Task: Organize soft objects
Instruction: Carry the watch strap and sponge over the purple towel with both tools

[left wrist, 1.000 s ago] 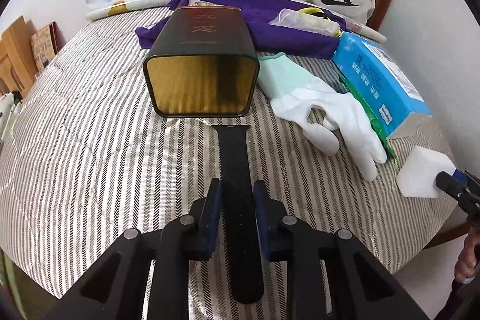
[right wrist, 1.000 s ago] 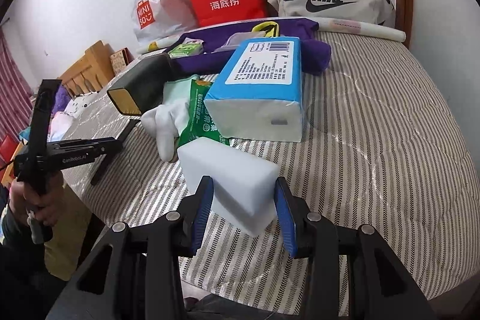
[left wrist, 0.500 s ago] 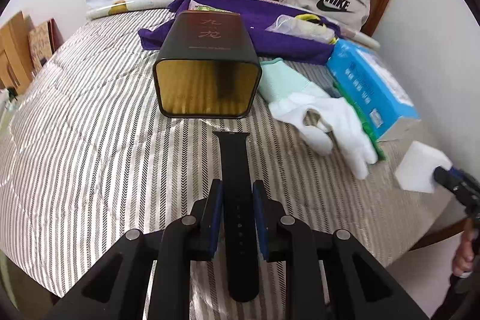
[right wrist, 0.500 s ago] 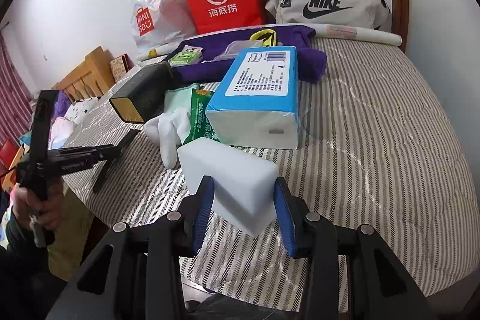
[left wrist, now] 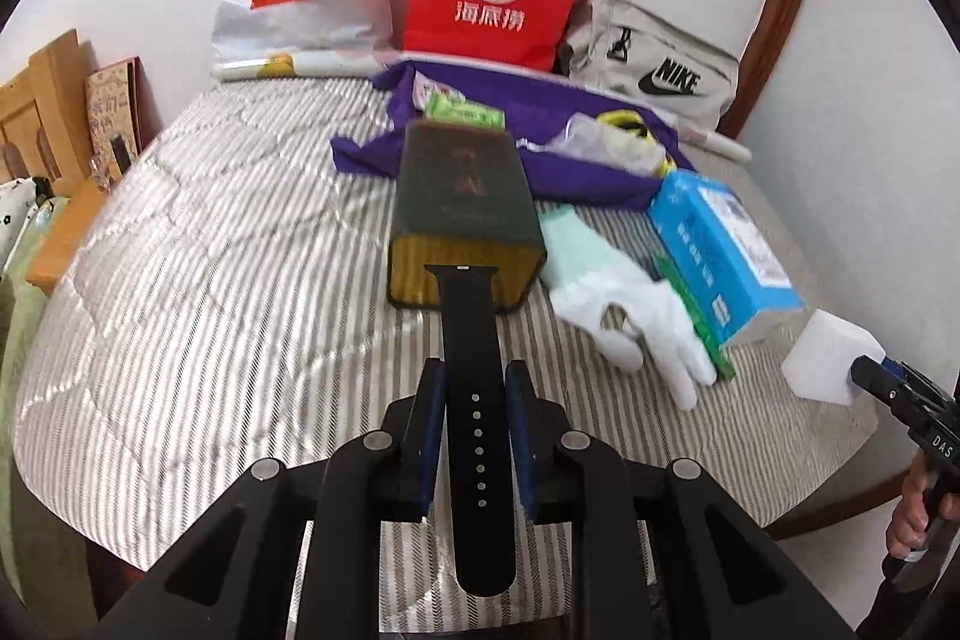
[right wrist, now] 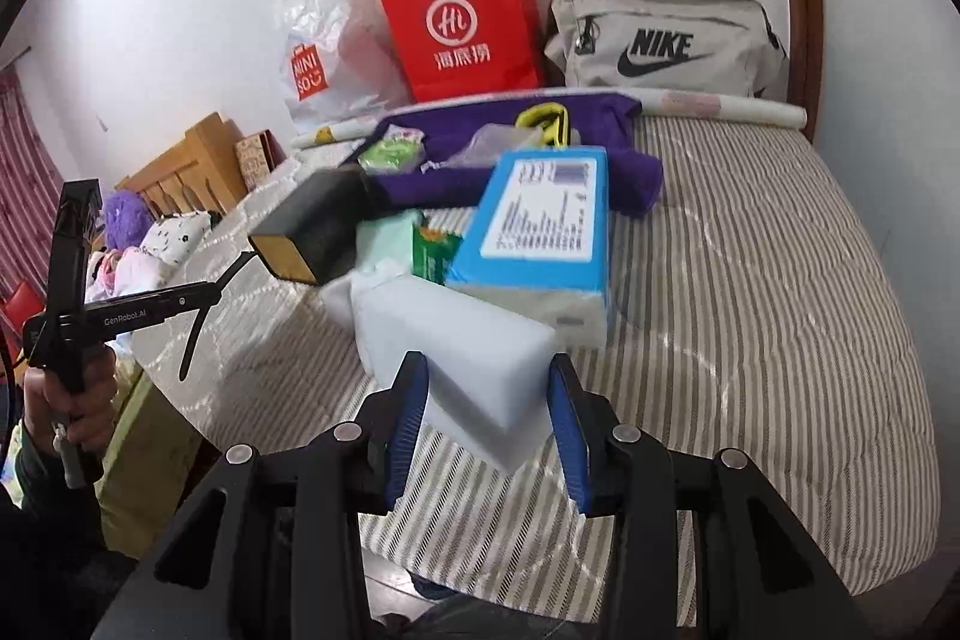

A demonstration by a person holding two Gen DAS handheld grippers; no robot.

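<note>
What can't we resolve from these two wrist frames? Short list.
- White glove: in the right wrist view almost fully hidden behind the white sponge block and blue tissue pack.
- Print on the dark tin: motion-blurred in the left wrist view, unreadable.
- Black watch strap: whether its free end touches the tin's open end, undecidable.
- Tissue pack label: blurred in both views.
- Green packets on the purple cloth: too small to identify.
</note>
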